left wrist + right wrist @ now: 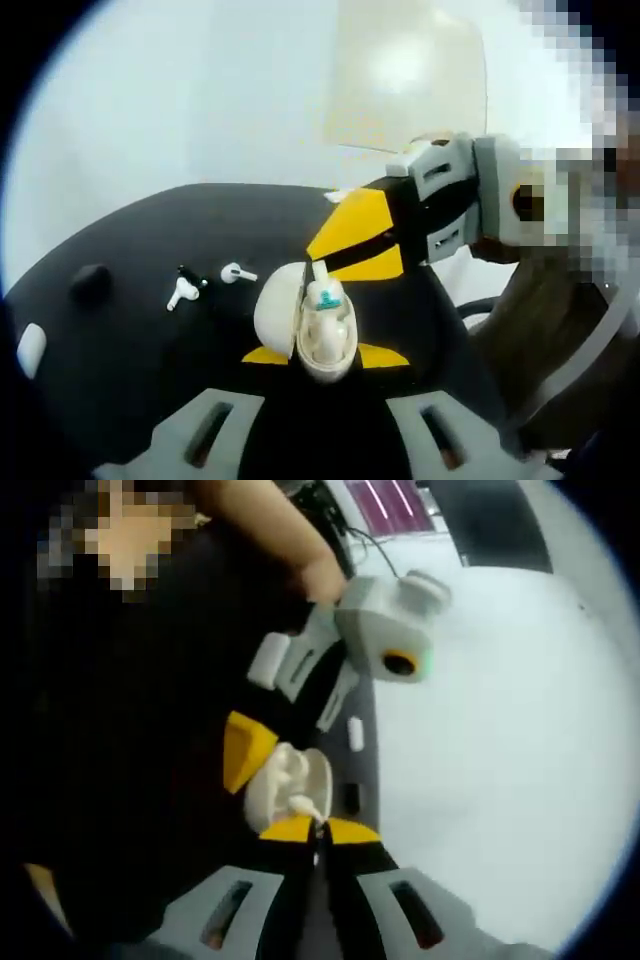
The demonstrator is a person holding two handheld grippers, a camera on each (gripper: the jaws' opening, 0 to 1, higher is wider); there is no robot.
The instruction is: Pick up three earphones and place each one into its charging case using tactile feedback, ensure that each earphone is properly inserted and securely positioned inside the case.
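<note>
White and open, the charging case (318,325) is clamped in the left gripper (322,356), while the right gripper (318,832), clenched on an earphone (308,806), holds its stem-end at the case's mouth.

a black mat (150,330) covers the lower left of the left gripper view, two white earbuds (181,293) (233,273) lying on it near centre.

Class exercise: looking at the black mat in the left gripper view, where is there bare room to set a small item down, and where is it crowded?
Free: the black mat between the dark lump and the open white charging case, below the loose earphones; also the far strip behind them. Crowded: around the case, where the left claw and right claw meet.
</note>
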